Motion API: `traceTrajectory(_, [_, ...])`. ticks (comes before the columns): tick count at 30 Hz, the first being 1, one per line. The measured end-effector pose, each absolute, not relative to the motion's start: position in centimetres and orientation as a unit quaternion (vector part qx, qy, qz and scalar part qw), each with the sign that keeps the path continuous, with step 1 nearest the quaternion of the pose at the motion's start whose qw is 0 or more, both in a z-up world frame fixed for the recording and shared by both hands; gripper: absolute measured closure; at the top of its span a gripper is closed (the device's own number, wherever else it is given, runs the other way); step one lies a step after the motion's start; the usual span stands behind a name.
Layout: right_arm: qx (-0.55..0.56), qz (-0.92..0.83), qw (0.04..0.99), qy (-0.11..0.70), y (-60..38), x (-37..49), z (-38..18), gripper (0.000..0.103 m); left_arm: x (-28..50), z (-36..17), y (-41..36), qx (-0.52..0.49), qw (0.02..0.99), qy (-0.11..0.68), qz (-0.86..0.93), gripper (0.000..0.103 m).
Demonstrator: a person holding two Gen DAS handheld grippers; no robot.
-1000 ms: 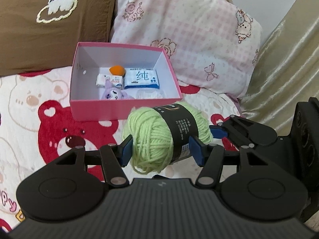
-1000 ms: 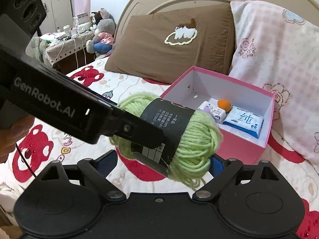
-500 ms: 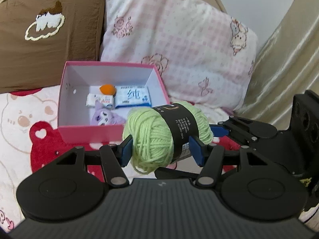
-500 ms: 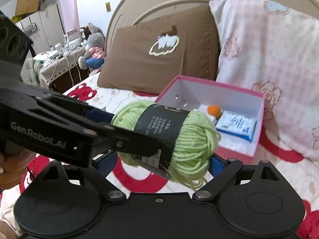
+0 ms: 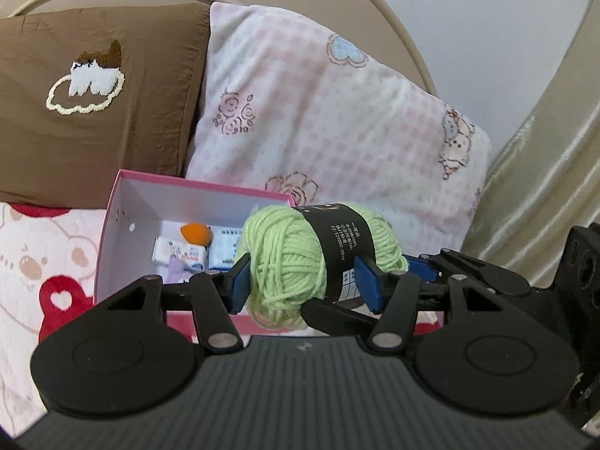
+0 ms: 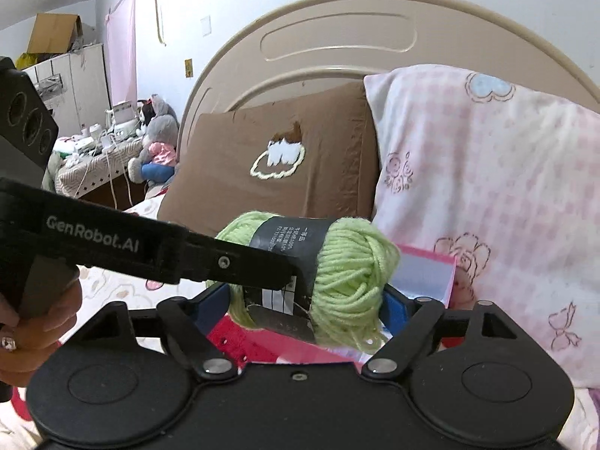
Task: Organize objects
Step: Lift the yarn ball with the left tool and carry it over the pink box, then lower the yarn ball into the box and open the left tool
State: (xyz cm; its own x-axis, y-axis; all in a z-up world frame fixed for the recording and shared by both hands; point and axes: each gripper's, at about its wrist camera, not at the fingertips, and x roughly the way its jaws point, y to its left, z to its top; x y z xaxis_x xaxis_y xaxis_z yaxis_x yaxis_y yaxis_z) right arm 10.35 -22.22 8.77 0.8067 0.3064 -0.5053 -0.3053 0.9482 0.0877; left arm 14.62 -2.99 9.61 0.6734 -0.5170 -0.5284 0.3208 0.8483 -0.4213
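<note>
- Left gripper [image 5: 303,281] clamped on yarn [image 5: 318,258] above box [image 5: 112,247].
- Right gripper [image 6: 303,303] closing around yarn; contact unclear.
- Risk: clashing jaws knocking yarn outside box.

Evenly and softly lit in both views, bright enough for clear colour, with no hard-edged shadows on the bedding. Faint sheen on the satin curtain [image 5: 532,172] at the right of the left wrist view; dull highlights on the black gripper housings. Strong fisheye bending throughout: curved headboard [image 6: 337,37], bowed wall lines, dark vignetted corners. Slight softness over the pink checked pillow [image 5: 337,112] and the brown pillow [image 5: 93,93], as from motion. Green yarn [image 5: 296,262] sharp enough for single strands and label print. Far clutter at the left of the right wrist view small and hazy.
</note>
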Motion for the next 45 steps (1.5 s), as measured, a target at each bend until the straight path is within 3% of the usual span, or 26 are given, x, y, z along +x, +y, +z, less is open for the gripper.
traceTrajectory(9, [-0.019,0.127,0.958,0.258,-23.6,15.7,6.5,0.031,21.8,6.7,-5.8,-0.111,0.904,0.349,-0.219,0.042])
traceTrajectory(13, [-0.034,0.123,0.945,0.3,-23.8,18.9,4.0,0.031,25.1,3.4,-6.1,-0.135,0.882,0.4,-0.207,0.042])
traceTrajectory(23, [-0.079,0.131,0.919,0.364,-23.7,24.9,-1.3,0.029,29.9,-3.7,-4.3,-0.191,0.863,0.421,-0.205,0.043])
traceTrajectory(35, [-0.155,0.093,0.903,0.389,-22.6,28.1,-5.3,0.026,32.4,-7.2,-5.0,-0.194,0.857,0.445,-0.174,0.048])
traceTrajectory(41, [-0.184,0.1,0.914,0.347,-22.8,26.0,-5.2,0.025,31.7,-7.9,-4.8,-0.179,0.861,0.445,-0.169,0.049])
traceTrajectory(43, [-0.169,0.107,0.917,0.346,-23.3,25.9,-5.2,0.029,31.4,-7.8,-4.9,-0.175,0.865,0.436,-0.174,0.057])
traceTrajectory(45, [-0.147,0.113,0.919,0.347,-24.0,25.7,-5.4,0.044,31.4,-7.8,-5.2,-0.181,0.863,0.435,-0.184,0.066])
